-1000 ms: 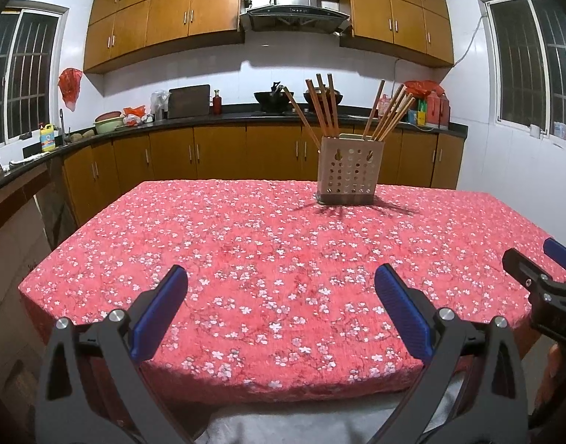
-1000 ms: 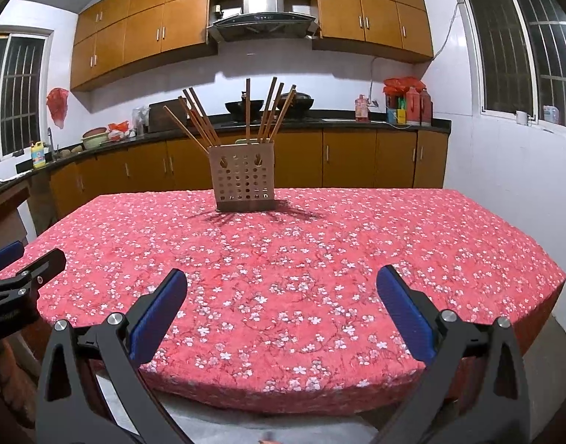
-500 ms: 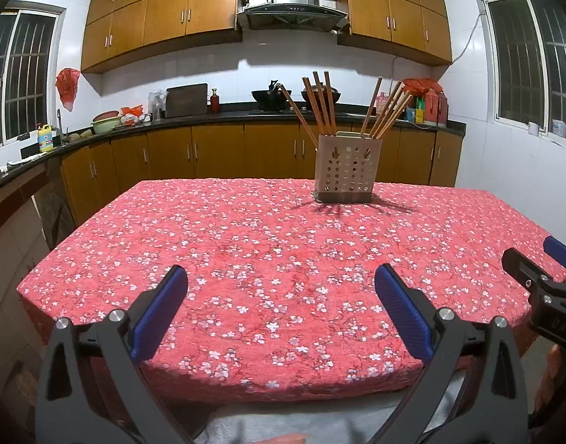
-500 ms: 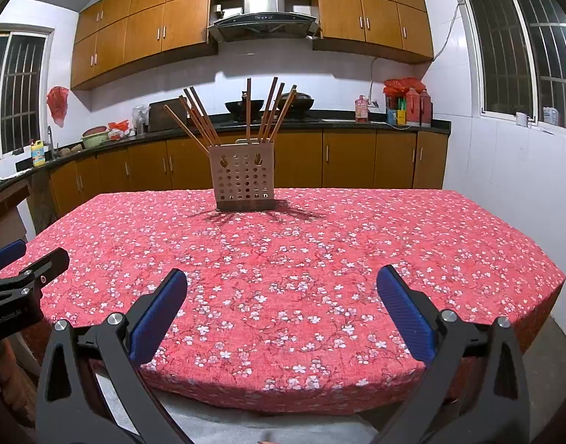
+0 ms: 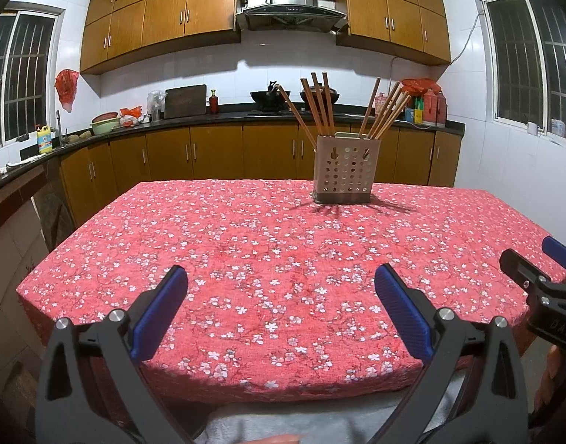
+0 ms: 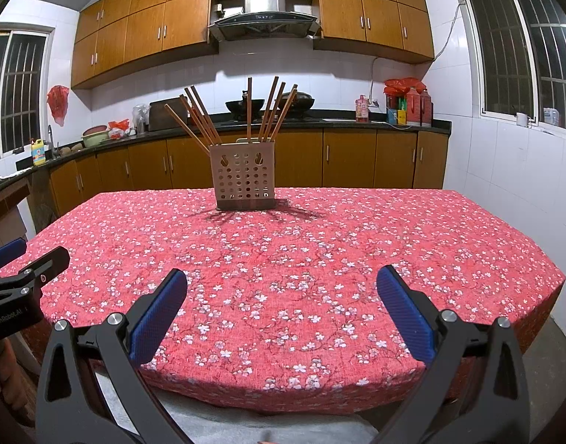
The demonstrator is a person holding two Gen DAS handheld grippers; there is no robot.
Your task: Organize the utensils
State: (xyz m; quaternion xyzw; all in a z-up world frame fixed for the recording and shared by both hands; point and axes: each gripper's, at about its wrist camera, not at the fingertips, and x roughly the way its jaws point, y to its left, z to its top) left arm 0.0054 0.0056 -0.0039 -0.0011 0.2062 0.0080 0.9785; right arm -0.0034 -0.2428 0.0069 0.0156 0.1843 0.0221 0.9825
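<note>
Several brown chopsticks [image 5: 321, 101] lean splayed in perforated beige holder [image 5: 345, 173].

White-tiled kitchen, wooden cabinets [image 5: 216, 11], barred windows [image 6: 519, 51], floral-clothed table [image 5: 268, 244].

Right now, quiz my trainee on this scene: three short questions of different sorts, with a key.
1. True or false: the left tongs grip a chopstick.
2. Where do the chopsticks stand? A) flat on the tablecloth B) in the perforated holder C) on the counter
3. Fill in: the right tongs are ____, holding nothing.

Key: 1 false; 2 B; 3 open. The tablecloth around the holder carries no loose utensils.
</note>
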